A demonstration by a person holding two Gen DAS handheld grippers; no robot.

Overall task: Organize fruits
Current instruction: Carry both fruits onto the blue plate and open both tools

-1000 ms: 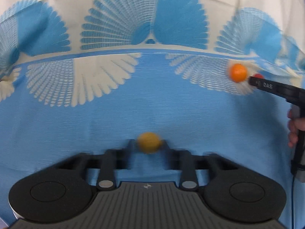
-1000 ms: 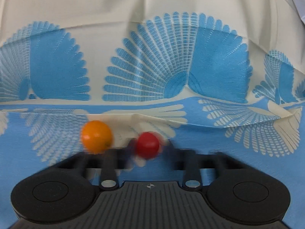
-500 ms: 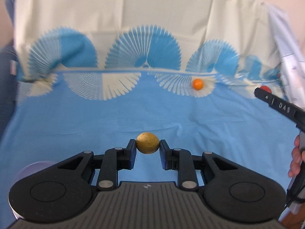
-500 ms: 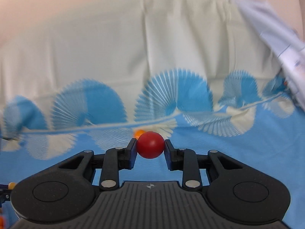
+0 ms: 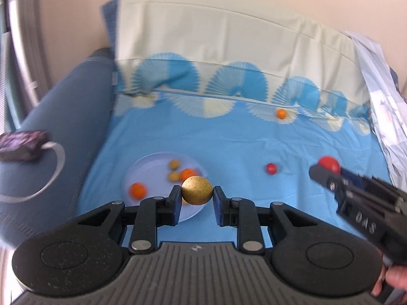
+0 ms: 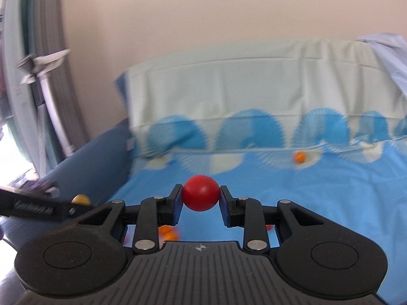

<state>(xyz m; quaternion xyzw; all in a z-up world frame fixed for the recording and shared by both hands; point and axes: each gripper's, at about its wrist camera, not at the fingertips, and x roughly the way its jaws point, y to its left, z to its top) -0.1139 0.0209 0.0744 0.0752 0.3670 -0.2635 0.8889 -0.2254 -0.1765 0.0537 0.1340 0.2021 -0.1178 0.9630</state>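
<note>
My left gripper is shut on a yellow-brown round fruit, held in the air above the near edge of a pale blue plate. On the plate lie oranges and small yellow fruits. My right gripper is shut on a red round fruit; in the left wrist view that red fruit shows at the right. A small red fruit and an orange lie loose on the blue patterned sheet.
A dark blue padded arm borders the sheet on the left, with a dark box on it. A cream cloth rises at the back against the wall. Pale crumpled fabric lies along the right. A person's hand holds the right gripper.
Both grippers have drawn back and risen from the sheet, each keeping its fruit. The plate, the loose small red fruit and the sofa arm have come into view.
</note>
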